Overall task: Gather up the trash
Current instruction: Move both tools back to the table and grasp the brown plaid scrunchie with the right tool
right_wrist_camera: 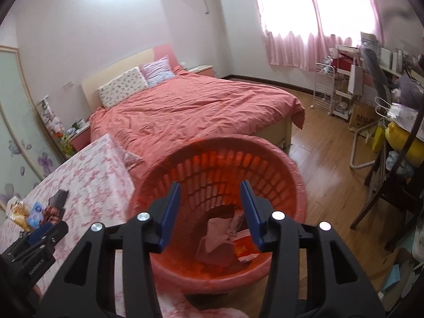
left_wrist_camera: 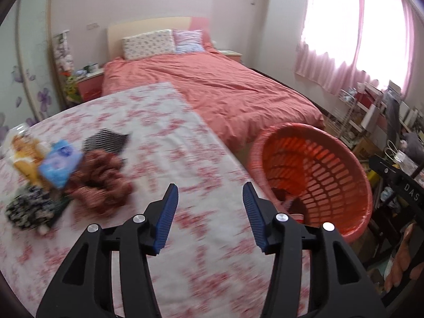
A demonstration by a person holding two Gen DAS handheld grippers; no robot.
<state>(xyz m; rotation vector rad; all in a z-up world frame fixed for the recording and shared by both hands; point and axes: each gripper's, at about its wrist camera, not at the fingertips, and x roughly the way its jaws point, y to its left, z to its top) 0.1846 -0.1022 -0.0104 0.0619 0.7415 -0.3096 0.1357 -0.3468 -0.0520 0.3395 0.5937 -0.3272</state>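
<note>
At the far left of the floral-covered table [left_wrist_camera: 164,137], a small heap of trash waits: a yellow snack packet [left_wrist_camera: 25,156], a blue tissue pack [left_wrist_camera: 60,164] leaning on it, a black netted piece [left_wrist_camera: 106,141] just behind, a crumpled reddish-brown wrapper [left_wrist_camera: 102,179] in front, and a dark speckled scrap [left_wrist_camera: 29,208] nearest the edge. The picture is smeared there, so finer detail is not readable.

The left gripper [left_wrist_camera: 209,198] hangs over bare tablecloth to the right of the heap, jaws spread with nothing between them. The step in hand looks like a return trip for the next piece. To do it well, swing left and settle on one item only; the reddish-brown wrapper is closest and stands proud of the cloth (a good first pick). Come in low with the jaws straddling its bulk, and close on the crumpled body, not a loose edge, so that the tablecloth is not pinched along with it.

Further right, the red basket [right_wrist_camera: 291,185] stands on the wooden floor just beside the table's right edge, already holding a pink crumpled sheet [right_wrist_camera: 216,234] and an orange carton [right_wrist_camera: 243,246]. The right gripper [right_wrist_camera: 210,193] hovers above its mouth, jaws parted and empty. It should clear the rim before heading left, keeping apart from the left gripper's path.
</note>
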